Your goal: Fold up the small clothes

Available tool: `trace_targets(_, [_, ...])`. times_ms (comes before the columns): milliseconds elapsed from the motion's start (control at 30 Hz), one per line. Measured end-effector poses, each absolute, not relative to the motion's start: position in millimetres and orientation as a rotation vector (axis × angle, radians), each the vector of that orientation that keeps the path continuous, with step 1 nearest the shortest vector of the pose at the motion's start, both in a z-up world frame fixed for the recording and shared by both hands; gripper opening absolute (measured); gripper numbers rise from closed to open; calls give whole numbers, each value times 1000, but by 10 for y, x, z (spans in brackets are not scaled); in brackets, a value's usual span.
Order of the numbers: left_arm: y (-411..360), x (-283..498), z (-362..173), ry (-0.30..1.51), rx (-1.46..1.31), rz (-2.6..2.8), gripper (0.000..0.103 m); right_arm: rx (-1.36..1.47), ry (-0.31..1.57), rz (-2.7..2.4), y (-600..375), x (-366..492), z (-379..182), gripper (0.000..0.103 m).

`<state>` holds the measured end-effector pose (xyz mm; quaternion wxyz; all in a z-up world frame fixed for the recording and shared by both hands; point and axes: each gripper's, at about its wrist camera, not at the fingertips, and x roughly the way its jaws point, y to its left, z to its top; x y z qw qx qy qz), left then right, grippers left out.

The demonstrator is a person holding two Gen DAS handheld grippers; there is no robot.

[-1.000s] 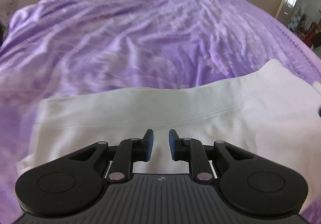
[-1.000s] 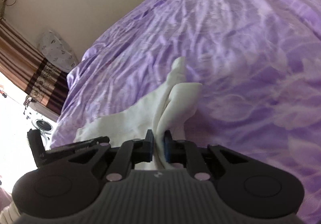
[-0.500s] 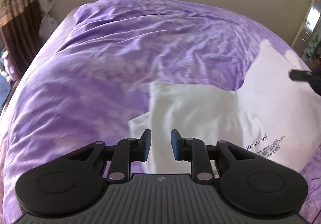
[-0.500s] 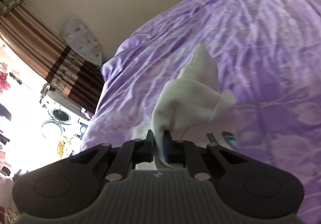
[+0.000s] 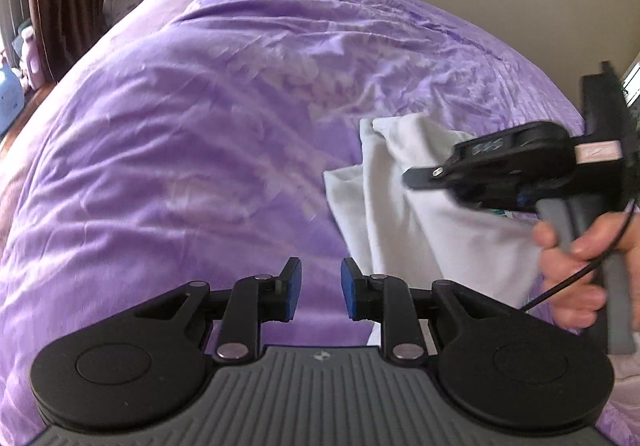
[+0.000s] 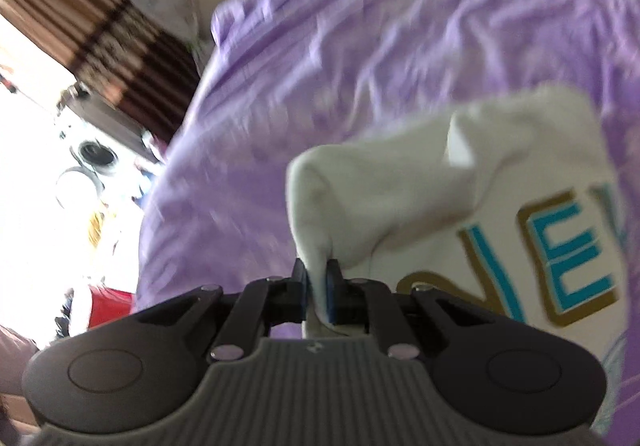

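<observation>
The right gripper (image 6: 316, 280) has its jaws clamped on a bunched edge of the white shirt (image 6: 400, 198), lifted over the bed (image 5: 200, 146), while the left gripper (image 5: 320, 288) hovers beside it, jaws apart and empty, so the fold looks barely underway.

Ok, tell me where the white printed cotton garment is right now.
The white printed cotton garment is pinched in the right gripper, lifted over the purple bedsheet; in the left wrist view it hangs right of the open, empty left gripper.
</observation>
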<state>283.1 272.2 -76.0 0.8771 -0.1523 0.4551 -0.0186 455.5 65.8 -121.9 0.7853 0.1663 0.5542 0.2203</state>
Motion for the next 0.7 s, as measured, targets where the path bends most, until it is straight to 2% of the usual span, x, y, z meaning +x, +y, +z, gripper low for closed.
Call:
trace_targets(167, [2861,2826,-921,954,-418,-68,27,295,1236,485,812,4572,-1447,7])
trace_targets(267, [2873,2824,-924,947,-470,-89,28,299,1272,502,830,4644,-1531,15])
trace_targets(333, [2854,2796,-873,935,-486,-103,32,295,1275,523,830,4616,-1505,22])
trace_targets(433, [2794,2732,-763,915,-497,-120,35,243,1235,568,834,4500,-1295,32])
trace_targets(600, [2667,2608,-656,891,-561,-152,47,204,1125,644,633,4166,-813,36])
trace_targets(700, [2626,2526,-649,877,-646,-184,50,193,1052,635,360,3918,-649,36])
